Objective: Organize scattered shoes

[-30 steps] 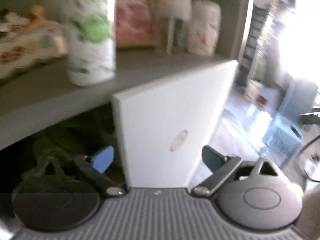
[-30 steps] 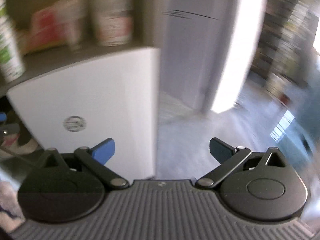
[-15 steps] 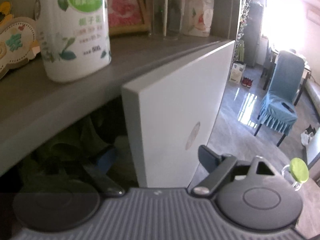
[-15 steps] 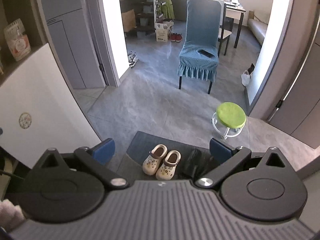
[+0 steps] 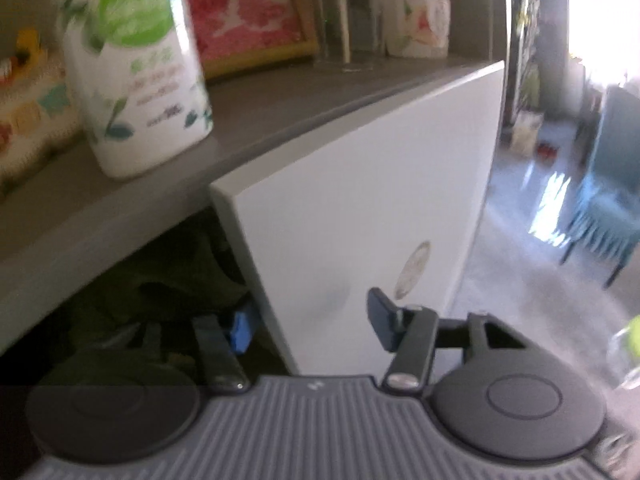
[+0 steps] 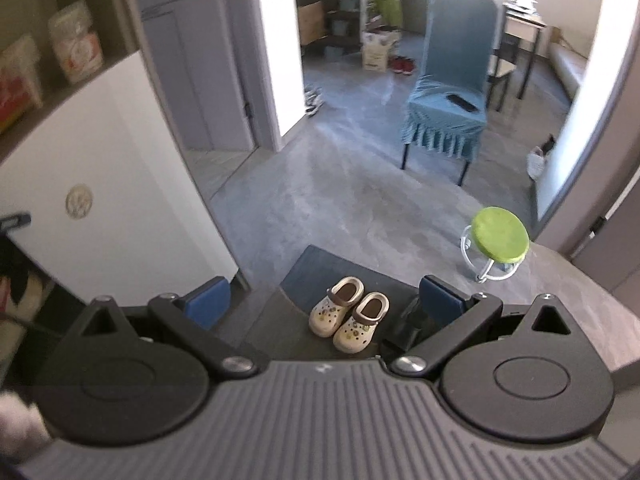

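Observation:
A pair of beige clogs (image 6: 348,314) stands side by side on a dark mat (image 6: 320,264) on the floor. A dark shoe (image 6: 408,320) lies just right of them, partly hidden by a finger. My right gripper (image 6: 322,294) hovers high above the clogs, open and holding nothing. My left gripper (image 5: 310,320) straddles the free edge of the white cabinet door (image 5: 360,208). One finger is behind the door, the other against its front face, shut on it. The dim cabinet inside (image 5: 160,280) holds dark, unclear shapes.
A shelf (image 5: 260,120) above the cabinet carries a white-green bottle (image 5: 136,64), a framed picture (image 5: 240,20) and jars. On the grey floor stand a green stool (image 6: 500,234) and a blue-covered chair (image 6: 452,92). More shoes lie at the doorway (image 6: 314,98) and far back (image 6: 402,65).
My left gripper's fingers have narrowed onto the door edge. The right wrist view swung from the door to the room, then tipped slightly lower over the clogs.

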The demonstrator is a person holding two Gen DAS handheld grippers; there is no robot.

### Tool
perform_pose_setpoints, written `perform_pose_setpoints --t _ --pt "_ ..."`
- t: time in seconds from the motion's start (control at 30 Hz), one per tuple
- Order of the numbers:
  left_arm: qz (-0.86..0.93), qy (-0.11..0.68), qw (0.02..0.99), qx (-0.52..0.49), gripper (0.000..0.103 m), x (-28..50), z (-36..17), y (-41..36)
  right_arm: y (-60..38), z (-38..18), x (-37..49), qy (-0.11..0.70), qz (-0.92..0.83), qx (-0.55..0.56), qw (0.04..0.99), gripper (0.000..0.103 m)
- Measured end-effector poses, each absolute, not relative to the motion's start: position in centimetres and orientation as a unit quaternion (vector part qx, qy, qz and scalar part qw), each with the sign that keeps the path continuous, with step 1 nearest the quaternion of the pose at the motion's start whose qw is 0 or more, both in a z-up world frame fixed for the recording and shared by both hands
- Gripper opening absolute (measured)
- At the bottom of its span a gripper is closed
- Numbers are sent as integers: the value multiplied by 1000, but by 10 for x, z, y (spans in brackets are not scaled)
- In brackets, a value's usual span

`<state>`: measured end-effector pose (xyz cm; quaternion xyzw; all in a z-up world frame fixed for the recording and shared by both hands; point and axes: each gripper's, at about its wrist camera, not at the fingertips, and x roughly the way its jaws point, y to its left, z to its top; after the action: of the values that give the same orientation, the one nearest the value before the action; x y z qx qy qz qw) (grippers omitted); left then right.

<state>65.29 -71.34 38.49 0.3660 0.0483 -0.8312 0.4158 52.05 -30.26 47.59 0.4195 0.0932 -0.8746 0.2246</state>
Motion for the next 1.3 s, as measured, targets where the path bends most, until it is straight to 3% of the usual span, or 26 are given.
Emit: perform_pose_setpoints --t 0.07,0.43,0.47,0.53,0.57,0.67,0.77,0.87,1.1,1.3 --pt "-824 22 422 377 54 651 386 -703 -295 474 514 93 -874 420 228 103" --pt "-809 -37 403 427 53 631 401 -599 -243 447 434 20 -854 455 252 103" --pt "-811 -38 393 432 47 628 402 -588 -241 444 429 18 -852 456 258 103" --pt "-840 -36 299 452 9 617 402 -550 -236 441 421 12 -853 452 262 103" --pt "-848 -73 260 457 1 605 404 -525 -234 440 418 9 -853 450 264 103" --pt "-853 -205 178 447 8 572 406 -439 -227 436 406 1 -854 445 271 103" --pt "-872 -64 215 435 15 559 431 -449 -214 432 398 -10 -858 435 274 103" --pt "-877 -62 233 416 23 570 444 -454 -193 424 396 -33 -857 443 260 103" --pt "-858 -4 293 422 33 593 449 -493 -185 411 395 -19 -844 466 264 103" --pt "-842 42 353 407 56 615 452 -549 -222 422 386 1 -836 464 294 103"
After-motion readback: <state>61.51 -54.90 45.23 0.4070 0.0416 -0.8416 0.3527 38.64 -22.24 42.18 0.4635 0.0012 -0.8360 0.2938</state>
